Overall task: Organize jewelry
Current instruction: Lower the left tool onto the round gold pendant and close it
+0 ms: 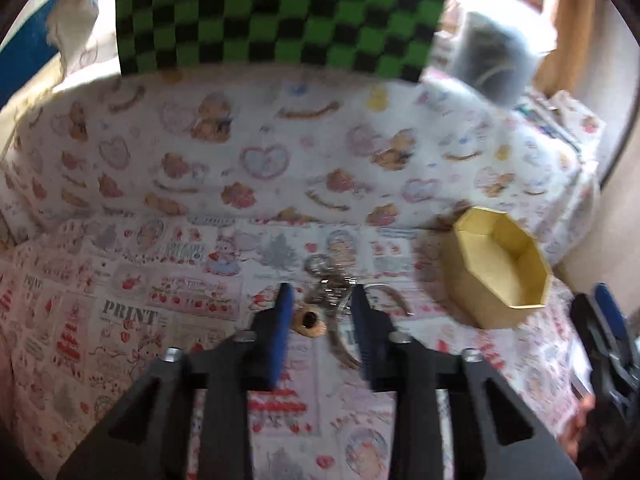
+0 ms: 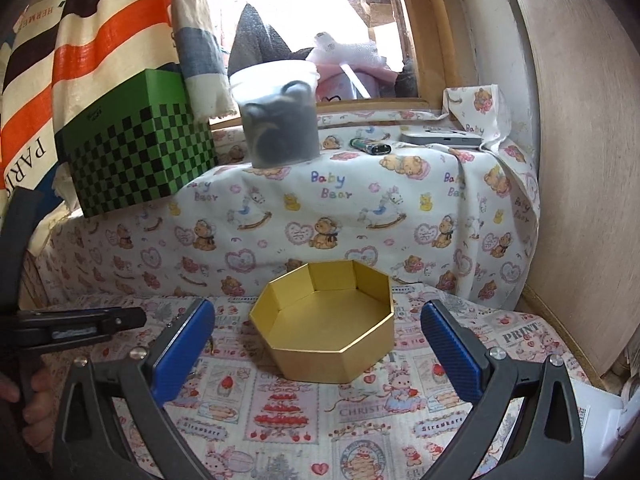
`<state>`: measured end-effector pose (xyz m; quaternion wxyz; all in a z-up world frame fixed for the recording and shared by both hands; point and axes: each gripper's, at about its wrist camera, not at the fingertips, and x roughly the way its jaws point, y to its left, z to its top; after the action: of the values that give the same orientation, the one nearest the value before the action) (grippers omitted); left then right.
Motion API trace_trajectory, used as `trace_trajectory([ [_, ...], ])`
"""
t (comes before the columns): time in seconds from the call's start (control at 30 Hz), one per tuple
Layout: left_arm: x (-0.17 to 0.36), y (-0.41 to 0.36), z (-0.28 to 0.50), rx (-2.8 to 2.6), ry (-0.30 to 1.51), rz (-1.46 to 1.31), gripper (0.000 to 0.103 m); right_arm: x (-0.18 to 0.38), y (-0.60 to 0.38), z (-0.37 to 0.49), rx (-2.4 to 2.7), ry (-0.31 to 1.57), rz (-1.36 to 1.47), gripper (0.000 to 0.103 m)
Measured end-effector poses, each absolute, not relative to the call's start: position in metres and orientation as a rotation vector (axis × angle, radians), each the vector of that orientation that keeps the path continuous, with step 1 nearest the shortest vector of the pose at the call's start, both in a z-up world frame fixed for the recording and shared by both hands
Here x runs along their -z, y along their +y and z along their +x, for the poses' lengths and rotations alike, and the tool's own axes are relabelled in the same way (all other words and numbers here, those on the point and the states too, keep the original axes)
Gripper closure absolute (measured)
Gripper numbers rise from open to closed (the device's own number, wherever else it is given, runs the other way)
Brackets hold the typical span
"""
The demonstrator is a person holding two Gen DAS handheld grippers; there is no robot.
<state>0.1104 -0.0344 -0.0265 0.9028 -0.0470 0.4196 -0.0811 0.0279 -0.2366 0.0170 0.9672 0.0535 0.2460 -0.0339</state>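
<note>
A heap of jewelry (image 1: 330,292), silver chains, rings and a bangle with a gold round piece (image 1: 310,320), lies on the printed cloth in the left wrist view. My left gripper (image 1: 322,300) is open, its blue-padded fingers on either side of the heap, close above it. A gold octagonal box (image 1: 498,268) stands open and empty to the right of it; it also shows in the right wrist view (image 2: 326,320). My right gripper (image 2: 318,316) is open and empty, its fingers wide on both sides of the box, just in front of it.
A green checkered box (image 2: 136,160) and a clear tub of dark things (image 2: 280,116) stand on the raised cloth-covered ledge behind. A lighter (image 2: 370,146) and a flat grey device (image 2: 442,138) lie there too. A wall (image 2: 580,160) bounds the right side.
</note>
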Motion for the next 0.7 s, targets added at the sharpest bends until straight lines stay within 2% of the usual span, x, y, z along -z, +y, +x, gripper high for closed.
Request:
trace_trajectory([
  [0.3,0.067,-0.039,0.124,0.137,0.939,-0.046,0.079,-0.015,-0.237,0.033,0.052,0.528,0.117,0.0],
  [0.33,0.067,-0.04,0.125,0.141,0.935,-0.034,0.086,-0.014,-0.237,0.033,0.053,0.53,0.114,0.0],
  [0.4,0.065,-0.04,0.129,0.136,0.933,-0.033,0.086,-0.014,-0.236,0.034,0.049,0.536,0.111,0.001],
  [0.5,0.062,-0.037,0.127,0.107,0.92,-0.024,0.086,-0.013,-0.235,0.034,0.031,0.548,0.113,0.01],
  [0.7,0.035,-0.023,0.107,0.153,0.901,-0.082,0.086,-0.011,-0.234,0.033,0.007,0.559,0.118,0.02],
])
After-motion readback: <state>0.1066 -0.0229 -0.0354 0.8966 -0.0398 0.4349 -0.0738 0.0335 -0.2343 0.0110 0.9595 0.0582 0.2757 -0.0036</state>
